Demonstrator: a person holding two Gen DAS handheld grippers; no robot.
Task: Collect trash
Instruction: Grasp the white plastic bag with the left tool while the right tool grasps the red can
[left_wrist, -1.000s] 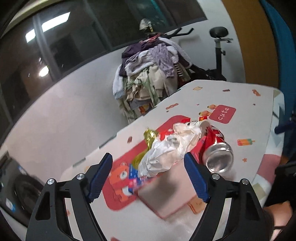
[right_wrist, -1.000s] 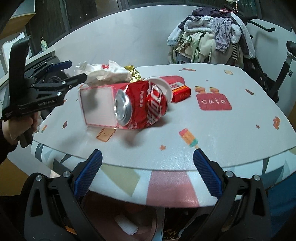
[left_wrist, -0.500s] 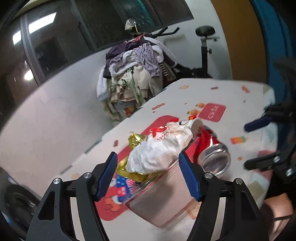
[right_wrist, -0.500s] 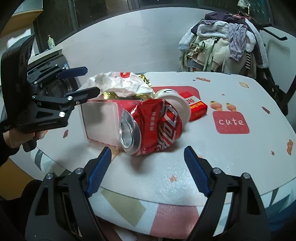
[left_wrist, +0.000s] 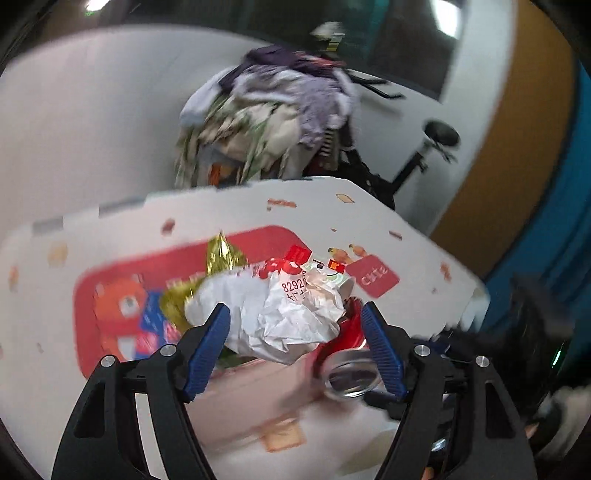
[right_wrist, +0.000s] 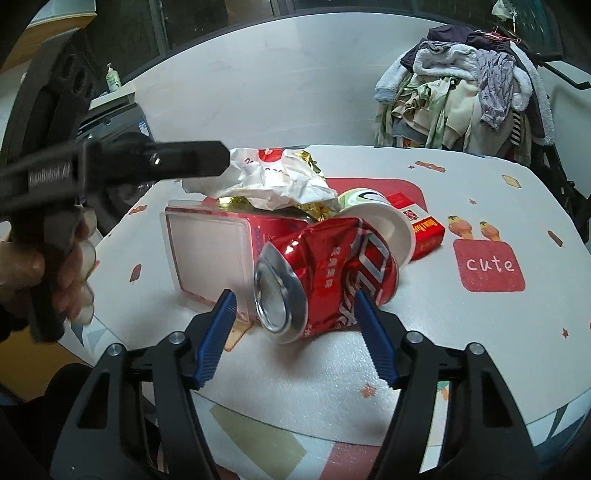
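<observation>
Both tongs have advanced on the trash pile. Our right tongs (right_wrist: 291, 306) have been closing, jaws apart astride the crushed can (right_wrist: 325, 273), which lies on the worktop (right_wrist: 461, 332), mouth toward us. Only the left view shows our left tongs (left_wrist: 295, 332) apart around the crumpled paper (left_wrist: 280, 314).

A white patterned table (right_wrist: 480, 332) carries a crushed red can (right_wrist: 332, 280) at centre, a clear box (right_wrist: 207, 251) at nine o'clock, a red packet (right_wrist: 424, 232) at two.

Crushed red can (right_wrist: 325, 280) seemingly between blue fingers (right_wrist: 216, 338)
</observation>
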